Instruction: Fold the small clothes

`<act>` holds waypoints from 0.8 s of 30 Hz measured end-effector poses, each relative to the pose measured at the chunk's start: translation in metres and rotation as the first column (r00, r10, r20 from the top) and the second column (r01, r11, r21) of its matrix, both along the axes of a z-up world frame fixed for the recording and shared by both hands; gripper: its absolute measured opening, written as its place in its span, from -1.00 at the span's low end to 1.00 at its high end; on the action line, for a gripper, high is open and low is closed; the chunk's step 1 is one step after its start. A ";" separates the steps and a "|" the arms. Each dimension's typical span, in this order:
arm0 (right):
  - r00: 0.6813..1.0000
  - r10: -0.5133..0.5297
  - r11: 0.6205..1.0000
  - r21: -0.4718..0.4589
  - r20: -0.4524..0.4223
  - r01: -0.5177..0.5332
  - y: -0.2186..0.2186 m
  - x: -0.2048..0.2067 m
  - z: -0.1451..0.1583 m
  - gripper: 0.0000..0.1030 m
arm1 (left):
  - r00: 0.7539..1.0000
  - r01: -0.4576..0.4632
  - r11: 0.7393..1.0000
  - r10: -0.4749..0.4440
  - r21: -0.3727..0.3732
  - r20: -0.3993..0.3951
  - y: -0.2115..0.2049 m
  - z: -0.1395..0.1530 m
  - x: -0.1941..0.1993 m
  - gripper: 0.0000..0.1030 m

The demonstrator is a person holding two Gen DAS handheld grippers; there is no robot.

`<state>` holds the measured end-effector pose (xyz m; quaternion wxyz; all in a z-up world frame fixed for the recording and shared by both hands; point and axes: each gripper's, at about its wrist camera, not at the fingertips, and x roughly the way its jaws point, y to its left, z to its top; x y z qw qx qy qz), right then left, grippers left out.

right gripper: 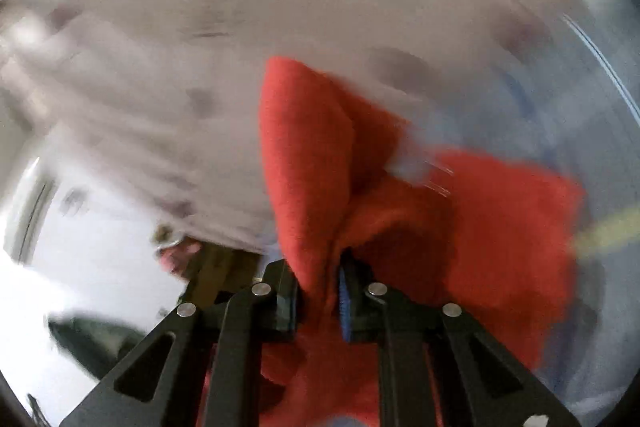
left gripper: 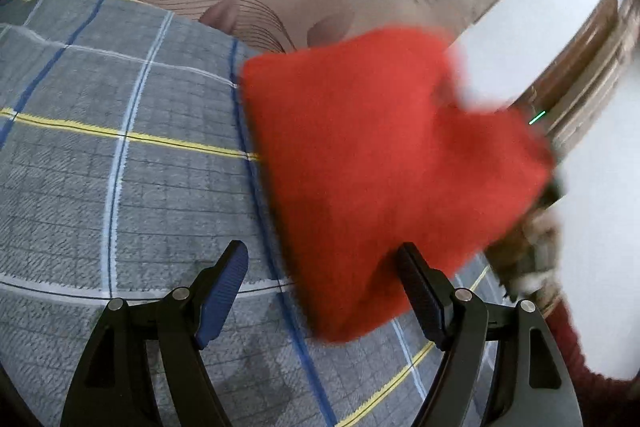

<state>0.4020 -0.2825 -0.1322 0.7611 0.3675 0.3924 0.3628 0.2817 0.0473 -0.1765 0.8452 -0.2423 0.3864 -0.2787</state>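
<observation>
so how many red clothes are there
1. The red cloth hangs above the blanket, pinched in the right gripper; left gripper is open. More could be outside view.

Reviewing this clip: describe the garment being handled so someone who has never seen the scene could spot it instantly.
Start at the bed's grey plaid blanket with blue, white and yellow lines. Hanging above its right part is the red garment, clamped by the right gripper, while the left gripper is open beside it. It is the only solid red, fuzzy cloth against the grey checks and beige leaf-print wall.

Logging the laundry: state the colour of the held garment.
Plain red garment, clearest in the left wrist view.
</observation>
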 end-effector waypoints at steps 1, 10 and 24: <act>0.998 -0.027 0.999 -0.026 -0.060 0.025 -0.008 0.002 -0.022 -0.73 | 1.000 0.001 1.000 -0.001 -0.003 0.007 0.001 0.000 0.000 0.49; 0.991 -0.039 0.999 0.025 -0.127 0.042 -0.040 -0.019 -0.056 -0.27 | 0.998 0.050 0.997 -0.053 0.061 0.038 -0.023 0.002 0.002 0.49; 0.997 -0.063 0.976 -0.212 -0.054 0.050 -0.047 -0.111 -0.055 -0.79 | 0.987 0.094 0.977 -0.117 0.193 0.114 -0.050 0.005 -0.009 0.49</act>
